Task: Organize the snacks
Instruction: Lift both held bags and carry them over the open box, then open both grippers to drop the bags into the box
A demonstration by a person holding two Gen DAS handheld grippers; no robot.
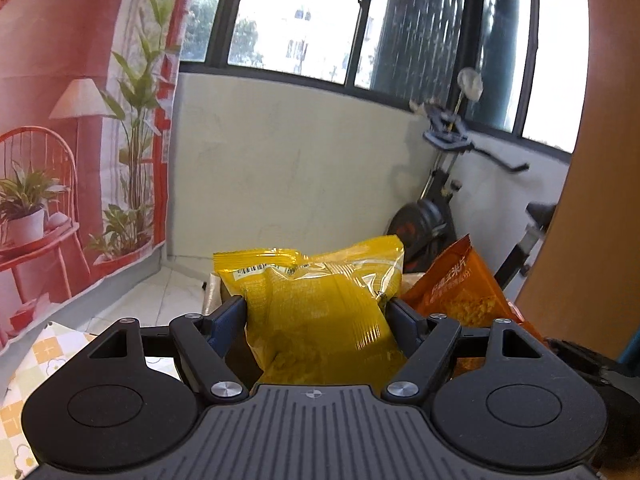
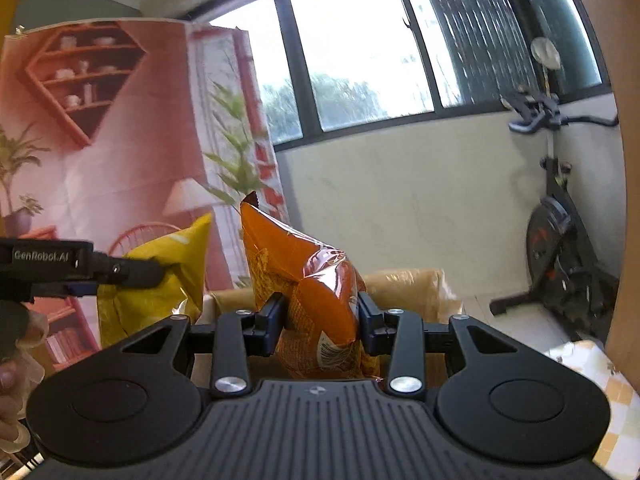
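My left gripper (image 1: 316,308) is shut on a yellow snack bag (image 1: 316,312), which stands upright between its blue pads and hides most of what lies ahead. To its right an orange snack bag (image 1: 464,284) shows. In the right wrist view that orange snack bag (image 2: 316,288) is pinched upright by my right gripper (image 2: 320,316), shut on its middle. The yellow bag (image 2: 160,280) hangs at the left there, with the left gripper (image 2: 120,270) clamped on it. Behind and below both bags sits an open cardboard box (image 2: 408,284).
A printed red backdrop (image 1: 60,140) hangs at the left. An exercise bike (image 2: 560,240) stands by the pale wall under the windows. A checked tablecloth (image 2: 600,384) shows at the lower edges. A wooden panel (image 1: 592,200) rises at the right. A person's hand (image 2: 12,380) is at the left edge.
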